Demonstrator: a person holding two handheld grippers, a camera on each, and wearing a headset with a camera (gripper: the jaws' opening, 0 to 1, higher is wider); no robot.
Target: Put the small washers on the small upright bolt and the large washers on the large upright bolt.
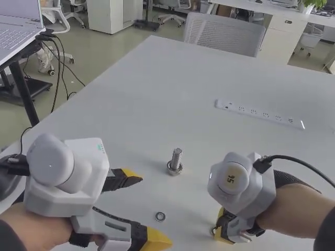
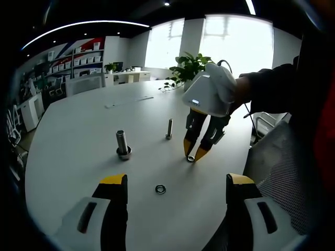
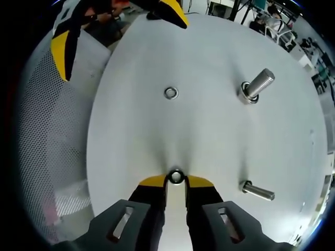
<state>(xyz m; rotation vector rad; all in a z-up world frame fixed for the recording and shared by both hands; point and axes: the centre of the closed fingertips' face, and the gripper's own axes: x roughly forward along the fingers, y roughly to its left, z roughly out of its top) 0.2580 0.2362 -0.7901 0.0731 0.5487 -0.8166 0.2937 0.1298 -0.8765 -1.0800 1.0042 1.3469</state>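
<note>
The large upright bolt [image 1: 175, 159] [image 2: 122, 144] [image 3: 256, 84] stands mid-table with a washer around its base. A thinner small bolt [image 2: 169, 128] [image 3: 257, 191] stands beyond it. One loose washer [image 1: 160, 216] [image 2: 160, 189] [image 3: 170, 93] lies flat between the grippers. My right gripper [image 1: 222, 232] [image 2: 192, 155] [image 3: 176, 180] points down at the table, shut on a washer [image 3: 176, 177] at its yellow tips. My left gripper [image 1: 145, 209] [image 2: 175, 180] is open and holds nothing, its jaws spread either side of the loose washer.
A white power strip [image 1: 259, 112] lies further back on the white table [image 1: 157, 94]. A grey mesh chair [image 1: 225, 31] stands at the far edge. A laptop [image 1: 15, 21] on a stand with cables is off the left side.
</note>
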